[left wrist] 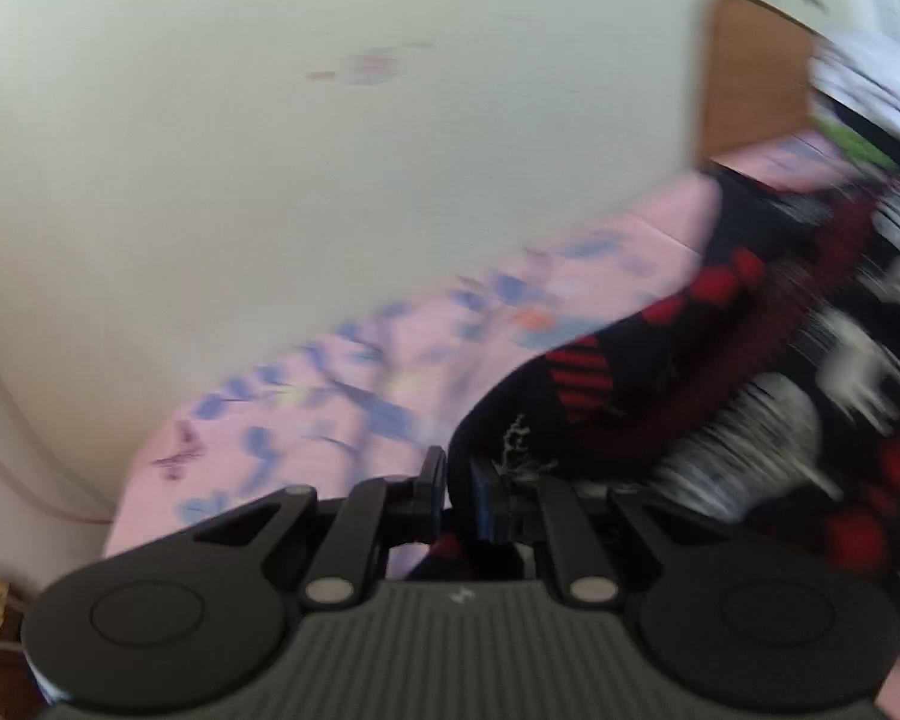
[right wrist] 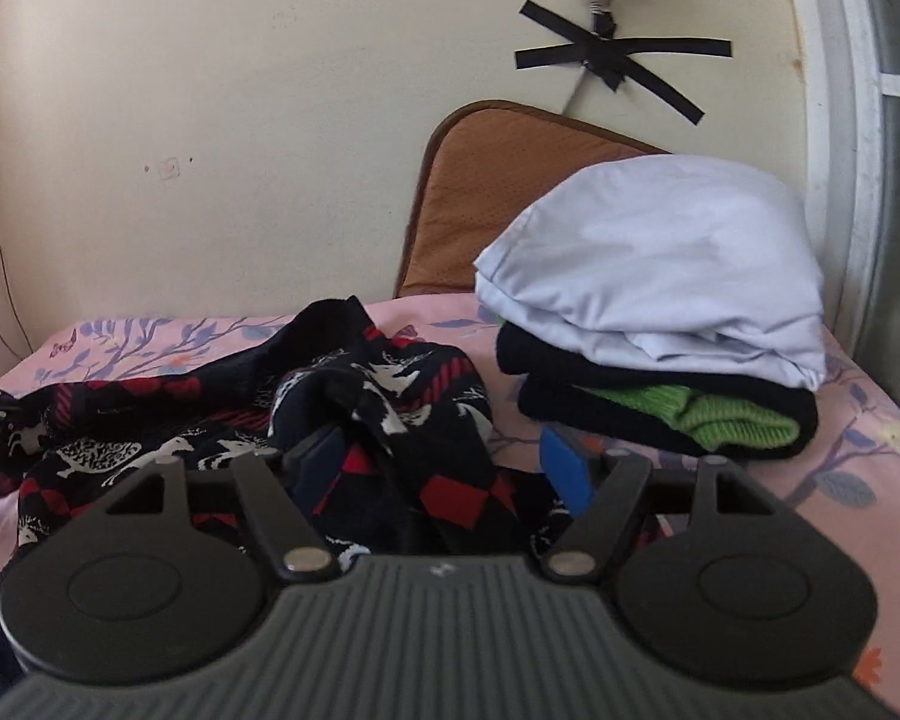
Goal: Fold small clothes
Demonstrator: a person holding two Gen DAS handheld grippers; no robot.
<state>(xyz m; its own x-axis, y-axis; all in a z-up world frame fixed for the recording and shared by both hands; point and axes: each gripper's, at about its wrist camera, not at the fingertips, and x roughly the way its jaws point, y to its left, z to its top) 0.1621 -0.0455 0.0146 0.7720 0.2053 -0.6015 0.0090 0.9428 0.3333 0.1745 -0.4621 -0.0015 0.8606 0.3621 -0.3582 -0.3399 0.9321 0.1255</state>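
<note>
My black two-finger left gripper (left wrist: 459,495) is pinched nearly closed on dark patterned cloth (left wrist: 600,396); my black right gripper (right wrist: 444,468) stands spread wide.

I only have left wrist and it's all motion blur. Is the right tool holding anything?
Observer: No. The right tool is open, with the crumpled patterned garment bunched between its blue pads.
Operator: Anything folded yet?
Observer: Yes, a stack sits right of the garment: a pale blue piece on top, black and green ones beneath.
Operator: What's behind the stack?
Observer: A brown cushion leaning against the wall.
</note>
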